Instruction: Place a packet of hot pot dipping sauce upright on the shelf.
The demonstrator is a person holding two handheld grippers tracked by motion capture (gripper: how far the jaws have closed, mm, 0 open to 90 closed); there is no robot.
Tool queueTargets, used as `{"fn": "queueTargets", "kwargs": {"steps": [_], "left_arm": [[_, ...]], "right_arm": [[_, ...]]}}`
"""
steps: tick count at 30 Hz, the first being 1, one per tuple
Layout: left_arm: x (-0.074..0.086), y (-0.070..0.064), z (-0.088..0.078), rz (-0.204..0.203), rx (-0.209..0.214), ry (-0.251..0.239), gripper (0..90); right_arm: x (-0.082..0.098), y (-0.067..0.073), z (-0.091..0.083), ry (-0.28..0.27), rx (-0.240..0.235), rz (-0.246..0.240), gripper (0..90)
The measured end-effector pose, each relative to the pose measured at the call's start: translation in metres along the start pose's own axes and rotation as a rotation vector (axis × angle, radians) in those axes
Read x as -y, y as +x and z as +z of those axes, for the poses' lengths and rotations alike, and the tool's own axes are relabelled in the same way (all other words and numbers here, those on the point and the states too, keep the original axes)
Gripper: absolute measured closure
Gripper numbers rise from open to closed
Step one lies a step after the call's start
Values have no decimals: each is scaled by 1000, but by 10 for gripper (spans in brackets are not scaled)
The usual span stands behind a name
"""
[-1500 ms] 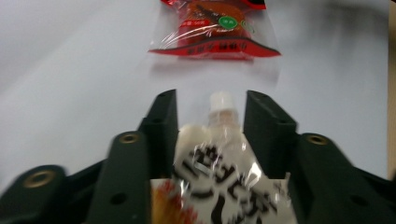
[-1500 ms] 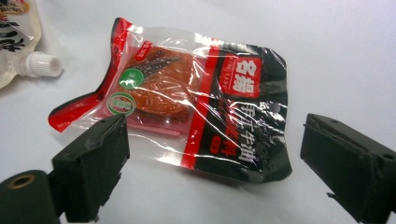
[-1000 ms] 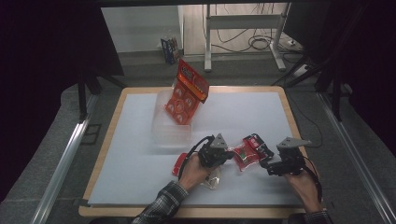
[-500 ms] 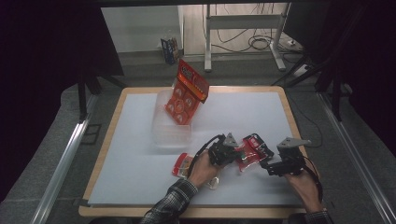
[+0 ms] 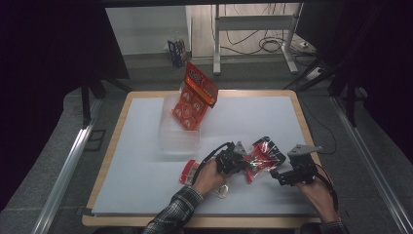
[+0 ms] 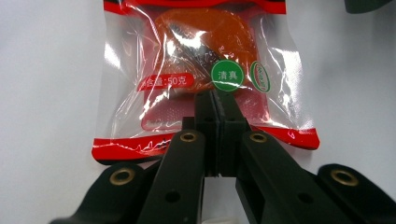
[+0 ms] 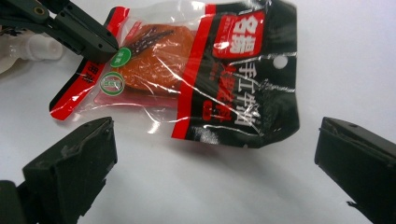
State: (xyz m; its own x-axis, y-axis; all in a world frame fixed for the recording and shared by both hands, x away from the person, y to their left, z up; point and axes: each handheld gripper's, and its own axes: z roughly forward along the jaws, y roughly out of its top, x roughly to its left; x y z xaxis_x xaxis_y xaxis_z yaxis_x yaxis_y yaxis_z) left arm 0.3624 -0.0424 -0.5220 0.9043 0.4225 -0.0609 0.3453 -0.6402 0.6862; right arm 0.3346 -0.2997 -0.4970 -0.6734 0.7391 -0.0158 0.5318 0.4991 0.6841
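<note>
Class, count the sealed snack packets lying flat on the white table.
2: a red-and-black packet pinched by the left gripper, and a small red packet beside that hand. Others may be hidden.

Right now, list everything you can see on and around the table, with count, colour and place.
snack packet: one, red, black and clear, near right of table, pinched at its end.
hanging blister pack: one, orange-red, leaning in the bin at table's far middle.
clear plastic bin: one, transparent, centre-left.
small red packet: one, beside the left hand.
clear pouch with a spout: one, near the left hand.
table: one, white top, wooden rim.
left gripper: black, shut on the packet.
right gripper: black, open, beside the packet.
</note>
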Motion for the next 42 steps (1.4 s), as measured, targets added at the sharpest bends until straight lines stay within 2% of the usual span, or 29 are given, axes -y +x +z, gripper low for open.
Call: {"fn": "queueTargets", "kwargs": {"steps": [6,11,15,19,22,24,26,27,29,30,33,35,36,37,40,42], "left_arm": [[2,-2,1,20,-8,32,900],[2,-3,0,31,-15,41,900],[3,-3,0,29,-14,39,900],[3,-2,0,30,-12,39,900],[3,-2,0,31,-10,41,900],[3,-2,1,22,-8,35,900],[3,-2,1,23,-8,37,900],[3,-2,1,25,-9,36,900],[3,-2,0,25,-6,38,900],[3,-2,0,27,-6,38,900],[3,-1,0,26,-5,38,900],[3,-1,0,23,-4,38,900],[4,-1,0,17,0,32,900],[4,0,-1,13,0,33,900],[5,0,-2,10,9,32,887],[5,-2,-3,13,12,37,838]], "right_arm": [[0,-5,3,-6,-21,35,0],[-8,-4,11,-18,-96,63,0],[-17,-2,20,-6,-125,69,19],[-20,-8,32,15,-213,93,45],[-24,-10,39,23,-245,104,75],[-27,-11,42,31,-245,105,91],[-30,-13,44,25,-259,112,137],[-32,-14,43,12,-281,123,172],[-36,-17,43,-14,-379,166,249],[-38,-17,44,-13,-400,172,270],[-43,-12,46,9,-388,140,378],[-45,-8,46,16,-363,126,501],[-47,-8,46,15,-361,127,533],[-49,-7,45,17,-371,150,578],[-52,-5,43,22,-395,176,628],[-55,-2,42,25,-391,163,645]]}}
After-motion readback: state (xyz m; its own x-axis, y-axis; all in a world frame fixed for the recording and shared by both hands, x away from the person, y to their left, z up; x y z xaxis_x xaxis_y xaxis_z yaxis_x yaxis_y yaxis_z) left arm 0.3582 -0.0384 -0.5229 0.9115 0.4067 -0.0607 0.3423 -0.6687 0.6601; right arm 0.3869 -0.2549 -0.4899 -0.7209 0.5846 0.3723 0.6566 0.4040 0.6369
